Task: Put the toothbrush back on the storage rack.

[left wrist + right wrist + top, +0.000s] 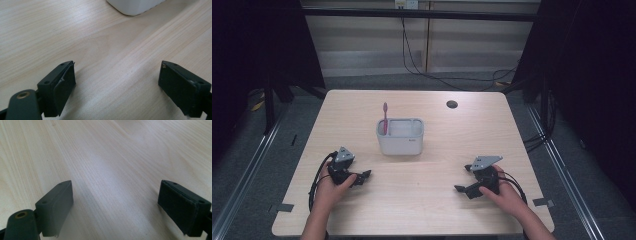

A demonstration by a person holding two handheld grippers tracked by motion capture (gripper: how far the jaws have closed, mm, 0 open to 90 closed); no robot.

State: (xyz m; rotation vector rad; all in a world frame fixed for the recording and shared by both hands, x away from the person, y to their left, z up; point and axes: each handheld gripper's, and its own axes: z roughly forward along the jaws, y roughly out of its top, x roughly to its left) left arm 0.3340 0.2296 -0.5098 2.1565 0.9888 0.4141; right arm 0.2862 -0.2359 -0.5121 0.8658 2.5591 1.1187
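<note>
A white rectangular holder (400, 136) stands in the middle of the wooden table (462, 130). A pink toothbrush (385, 118) stands upright in its left end. My left gripper (364, 175) rests low at the front left of the table, open, jaws pointing right with nothing between them. In the left gripper view its jaws (117, 85) stand wide apart over bare wood, and the holder's rounded bottom corner (135, 6) shows at the top. My right gripper (463, 179) sits at the front right, open, pointing left; its jaws (116, 205) frame bare tabletop.
A dark round cable hole (452, 104) lies near the table's far right. Cables (422, 65) run along the floor behind the table. Dark curtains flank both sides. Tape marks (542, 202) sit at the front corners.
</note>
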